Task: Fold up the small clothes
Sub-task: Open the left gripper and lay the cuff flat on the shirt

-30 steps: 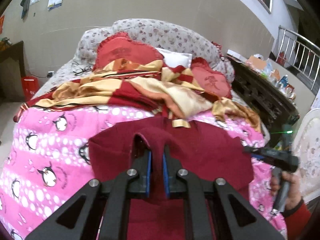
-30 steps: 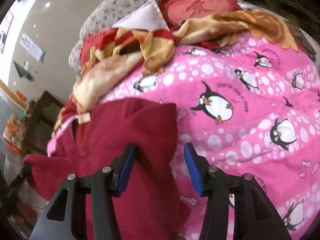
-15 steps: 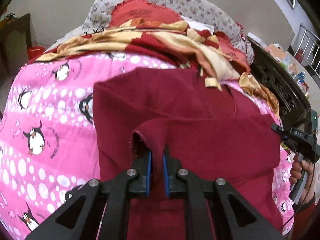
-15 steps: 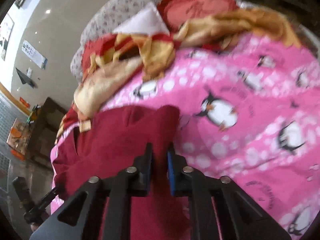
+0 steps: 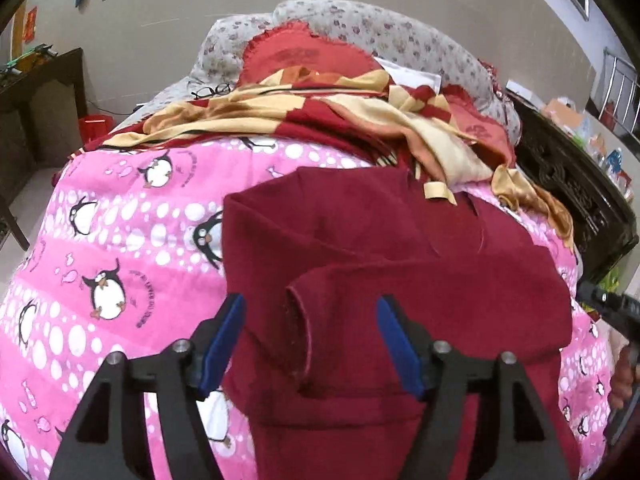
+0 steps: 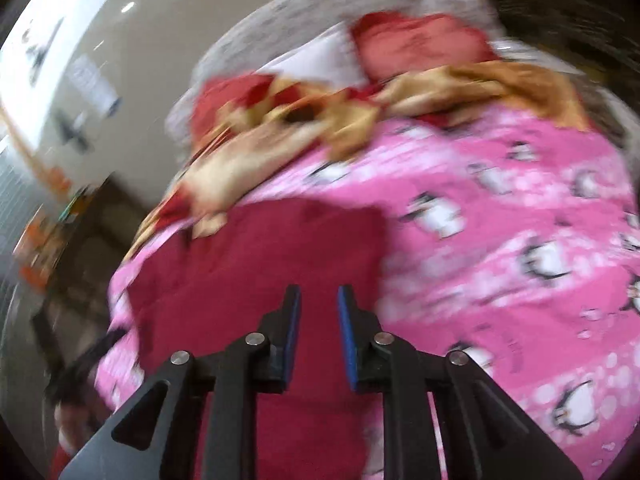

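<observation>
A dark red garment (image 5: 400, 248) lies spread on the pink penguin blanket (image 5: 120, 248). One of its flaps (image 5: 440, 304) is folded across its body. My left gripper (image 5: 310, 340) hovers low over the near edge of that fold; its jaws are opening wide and the blue pads (image 5: 222, 340) stand clear of the cloth. The right wrist view is blurred by motion. In it my right gripper (image 6: 320, 328) is over the garment (image 6: 248, 264) near its right edge. Its jaws are opening with a narrow gap, red cloth shows behind it, and I see nothing pinched.
A red and yellow checked cover (image 5: 320, 108) is heaped at the far end of the bed, with red pillows (image 5: 304, 52) and glasses (image 5: 212, 90) behind it. A dark carved cabinet (image 5: 572, 200) flanks the bed's right side. A hand (image 5: 624, 376) holds the other tool at the right edge.
The left jaws, which pinched a ridge of red cloth, have spread and let it drop flat, lower over the bed. The right jaws went from wide to narrow and the gripper swung sideways.
</observation>
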{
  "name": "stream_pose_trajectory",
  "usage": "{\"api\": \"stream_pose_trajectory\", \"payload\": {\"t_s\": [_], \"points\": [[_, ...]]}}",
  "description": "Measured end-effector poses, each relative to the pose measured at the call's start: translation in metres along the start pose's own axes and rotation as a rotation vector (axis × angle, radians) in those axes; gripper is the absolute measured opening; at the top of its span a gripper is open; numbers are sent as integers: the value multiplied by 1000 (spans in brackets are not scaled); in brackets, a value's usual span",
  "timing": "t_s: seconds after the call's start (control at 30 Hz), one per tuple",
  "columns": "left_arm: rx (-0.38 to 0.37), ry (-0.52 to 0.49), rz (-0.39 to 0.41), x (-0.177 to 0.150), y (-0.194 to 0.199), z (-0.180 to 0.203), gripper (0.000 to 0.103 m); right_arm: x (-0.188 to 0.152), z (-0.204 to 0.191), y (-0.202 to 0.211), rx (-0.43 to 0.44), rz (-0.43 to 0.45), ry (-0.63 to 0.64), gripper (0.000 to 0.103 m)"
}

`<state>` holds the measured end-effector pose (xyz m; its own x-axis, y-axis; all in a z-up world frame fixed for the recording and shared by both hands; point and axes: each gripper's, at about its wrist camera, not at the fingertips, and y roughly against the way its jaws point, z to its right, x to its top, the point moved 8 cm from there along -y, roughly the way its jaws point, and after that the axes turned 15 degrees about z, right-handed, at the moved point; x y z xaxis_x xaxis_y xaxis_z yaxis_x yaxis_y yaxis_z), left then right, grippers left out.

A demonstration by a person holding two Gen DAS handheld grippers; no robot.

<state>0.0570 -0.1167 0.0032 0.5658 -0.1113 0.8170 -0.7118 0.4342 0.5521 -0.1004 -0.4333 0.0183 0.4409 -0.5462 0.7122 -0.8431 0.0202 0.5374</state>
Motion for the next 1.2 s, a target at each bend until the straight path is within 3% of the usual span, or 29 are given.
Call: {"api": "stream_pose_trajectory", "payload": {"t_s": [0.07, 0.2, 0.3, 0.4, 0.5, 0.63, 0.77, 0.83, 1.03, 1.2], "points": [[18, -28, -23, -7, -11, 4, 72, -9, -2, -11, -23, -26, 45, 38], [107, -75, -60, -20, -37, -3, 72, -26, 34, -32, -172, -68, 61, 33], [122, -73, -93, -29, -51, -8, 72, -22, 42, -33, -158, -60, -44, 33], [120, -81, -95, -27, -51, -8, 72, -11, 31, -21, -166, -29, 14, 34], [115, -86, -98, -28, -53, -9, 73, 2, 12, -14, -111, 22, 34, 34], [120, -88, -95, -27, -53, -9, 73, 12, -12, -36, -53, 32, 90, 34], [128, -87, -95, -27, -55, -8, 74, 11, 11, -79, -198, -20, 81, 35], [131, -89, -97, -27, -55, -7, 74, 14, 17, -84, -186, -2, 31, 35], [129, -91, -98, -27, -57, -7, 75, 10, 7, -48, -160, -25, 52, 36], [131, -90, -96, -27, -57, -7, 76, -30, 13, -13, -185, -103, 123, 36]]}}
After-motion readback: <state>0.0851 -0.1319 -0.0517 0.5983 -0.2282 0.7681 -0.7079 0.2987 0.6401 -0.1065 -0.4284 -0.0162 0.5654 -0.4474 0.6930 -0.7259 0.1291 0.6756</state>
